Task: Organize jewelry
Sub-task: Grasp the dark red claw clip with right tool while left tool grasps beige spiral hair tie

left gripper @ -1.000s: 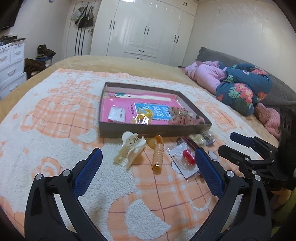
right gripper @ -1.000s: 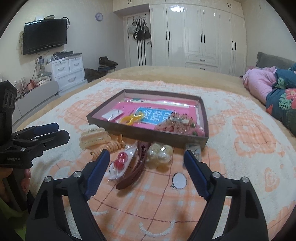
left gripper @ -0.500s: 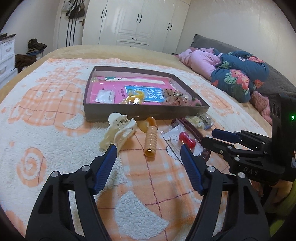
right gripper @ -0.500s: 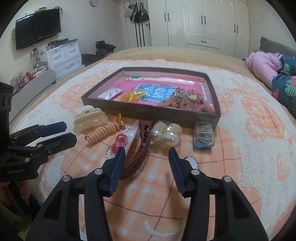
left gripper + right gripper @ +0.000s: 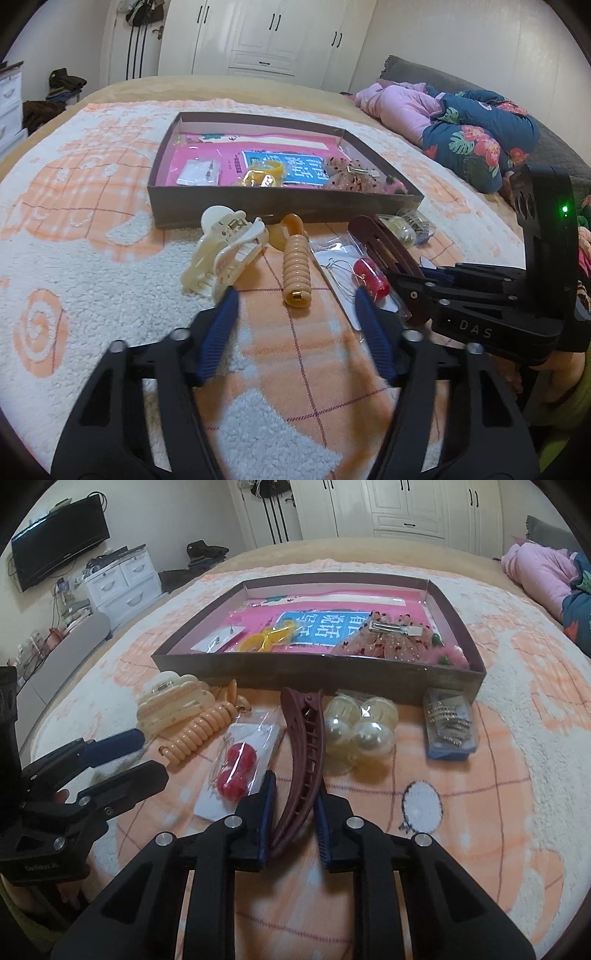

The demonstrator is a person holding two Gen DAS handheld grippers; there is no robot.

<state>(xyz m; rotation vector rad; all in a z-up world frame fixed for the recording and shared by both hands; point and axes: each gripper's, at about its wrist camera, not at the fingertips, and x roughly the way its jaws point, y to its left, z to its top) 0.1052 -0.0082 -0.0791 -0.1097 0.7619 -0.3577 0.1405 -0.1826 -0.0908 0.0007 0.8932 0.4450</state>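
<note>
Maroon banana clip [image 5: 303,753]: long, curved, lying on the orange-and-white blanket [image 5: 480,812] just in front of the shallow brown box [image 5: 332,672]. Its near end sits between the blue pads of the right gripper [image 5: 293,794], whose jaws have just been closing and now stand narrow around the clip; whether the pads press it cannot be told.

Left of the clip: packet with red bead earrings [image 5: 236,771], then a peach coil hair tie [image 5: 297,273], then a cream claw clip [image 5: 225,254].

Right of the clip: bag of large pearl balls [image 5: 364,727], then a small blue case of hairpins [image 5: 448,725].

Left gripper [image 5: 295,306]: jaws have just been closing, about half open, empty, pointing at the coil hair tie's near end.

Box contents: pink sheet, yellow piece, floral bow clip [image 5: 391,638].
</note>
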